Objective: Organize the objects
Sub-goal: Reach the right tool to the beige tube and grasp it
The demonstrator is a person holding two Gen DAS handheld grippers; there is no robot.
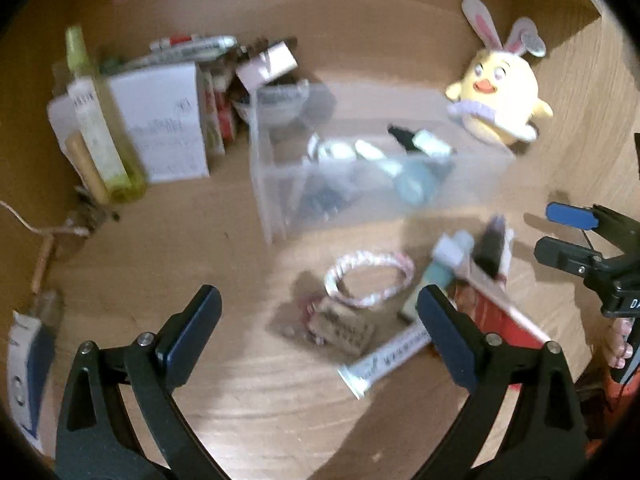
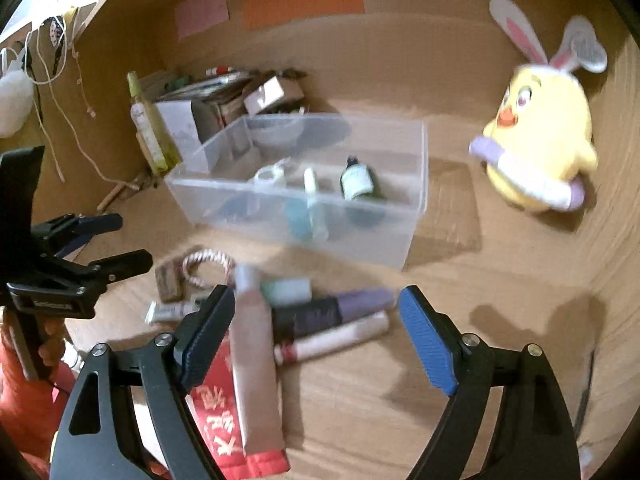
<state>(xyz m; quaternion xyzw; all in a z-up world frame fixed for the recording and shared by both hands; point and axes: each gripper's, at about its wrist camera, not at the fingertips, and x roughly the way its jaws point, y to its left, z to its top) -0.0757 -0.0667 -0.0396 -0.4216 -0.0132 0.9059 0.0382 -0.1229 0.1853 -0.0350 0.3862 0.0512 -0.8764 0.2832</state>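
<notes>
Two open tools (image 1: 320, 320) (image 2: 316, 332), one bin (image 2: 416, 160), one plush chick (image 2: 548, 140).

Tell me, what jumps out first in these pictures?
The yellow plush chick with bunny ears sits at the back right of the wooden desk. At centre stands a clear plastic bin holding small bottles, with tubes and a red-and-white twisted rope ring scattered before it.

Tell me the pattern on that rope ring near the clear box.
Red-and-white twisted stripes on the rope ring, clearest in the left wrist view.
</notes>
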